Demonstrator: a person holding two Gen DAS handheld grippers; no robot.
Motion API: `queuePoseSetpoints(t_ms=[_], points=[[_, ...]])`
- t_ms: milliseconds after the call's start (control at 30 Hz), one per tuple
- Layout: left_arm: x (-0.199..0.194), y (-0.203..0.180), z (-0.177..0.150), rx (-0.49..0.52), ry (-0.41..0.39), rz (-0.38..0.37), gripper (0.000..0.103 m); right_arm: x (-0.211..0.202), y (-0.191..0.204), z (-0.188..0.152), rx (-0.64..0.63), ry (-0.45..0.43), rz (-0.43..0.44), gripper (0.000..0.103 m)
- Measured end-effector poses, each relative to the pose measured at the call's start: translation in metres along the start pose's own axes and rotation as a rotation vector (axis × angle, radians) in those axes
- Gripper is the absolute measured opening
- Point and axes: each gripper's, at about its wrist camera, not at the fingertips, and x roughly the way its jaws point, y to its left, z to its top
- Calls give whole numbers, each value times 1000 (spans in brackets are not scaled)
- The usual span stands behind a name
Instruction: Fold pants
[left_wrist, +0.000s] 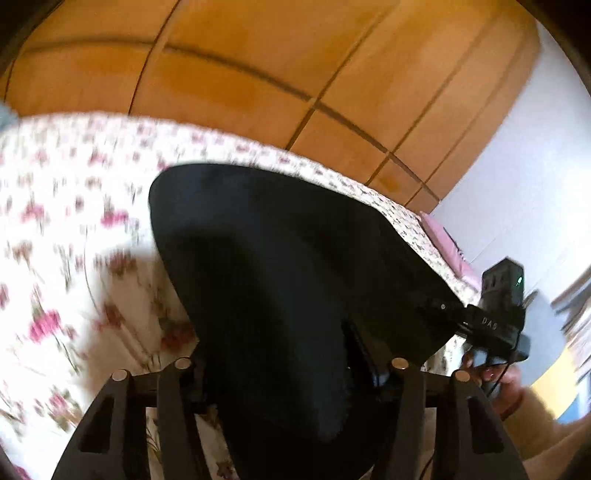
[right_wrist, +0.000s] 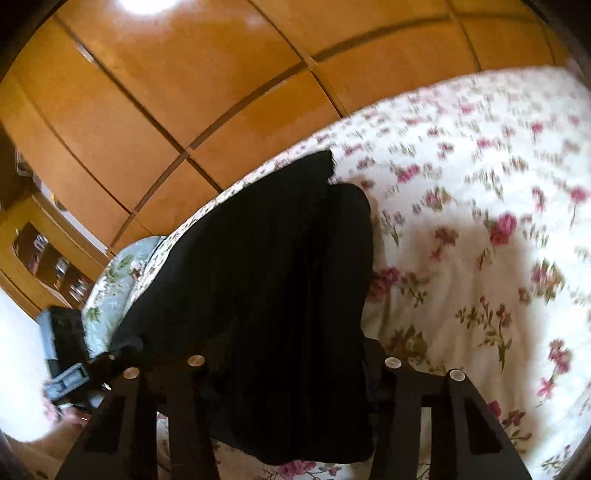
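Floral bedspread (left_wrist: 66, 229), black pants (left_wrist: 280, 258) draped between left gripper (left_wrist: 291, 373) fingers

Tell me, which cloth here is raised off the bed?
The plain black pants: dark and unpatterned, hanging lifted, while the rose-printed bedspread and the green-flowered pillow lie flat.

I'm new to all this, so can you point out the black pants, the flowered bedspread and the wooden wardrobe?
black pants (left_wrist: 280, 258): left wrist view, middle of the lifted cloth.
flowered bedspread (right_wrist: 480, 229): right wrist view, bare patch beside the pants.
wooden wardrobe (right_wrist: 155, 92): right wrist view, door panel.
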Motion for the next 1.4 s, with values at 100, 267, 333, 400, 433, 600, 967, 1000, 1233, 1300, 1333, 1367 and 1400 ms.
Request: queuePoseSetpoints(t_ms=[100,267,333,400,433,600,967,1000,1233,1300,1333,1367,1400], points=[[-8,-8,12,51,-38,36,57,-3,10,8,-41,-29,-4,47],[-13,-19,35,152,-113,108,57,0,21,27,-62,-86,41,47],[-10,-16,48,186,-129,136,57,10,26,42,-82,-109,51,47],[-6,-9,64,185,-128,157,57,21,29,55,-87,-110,58,47],[-2,-4,74,178,-131,166,57,29,30,63,-93,-109,61,47],[24,17,113,200,-149,223,57,67,36,105,-125,-121,58,47],[104,88,166,116,-98,276,59,147,18,177,-119,-152,9,47],[115,98,164,85,-60,280,62,156,13,177,-108,-134,-8,47],[113,141,145,-129,-83,202,92,174,-18,164,-34,-99,-39,63],[108,136,140,-120,-97,230,92,172,-19,163,-28,-99,-47,64],[103,129,134,-105,-106,258,92,169,-17,161,-31,-108,-70,67],[101,126,132,-93,-113,281,92,164,-14,157,-35,-120,-91,68],[101,116,132,-79,-124,317,92,157,-9,153,-42,-141,-117,71]])
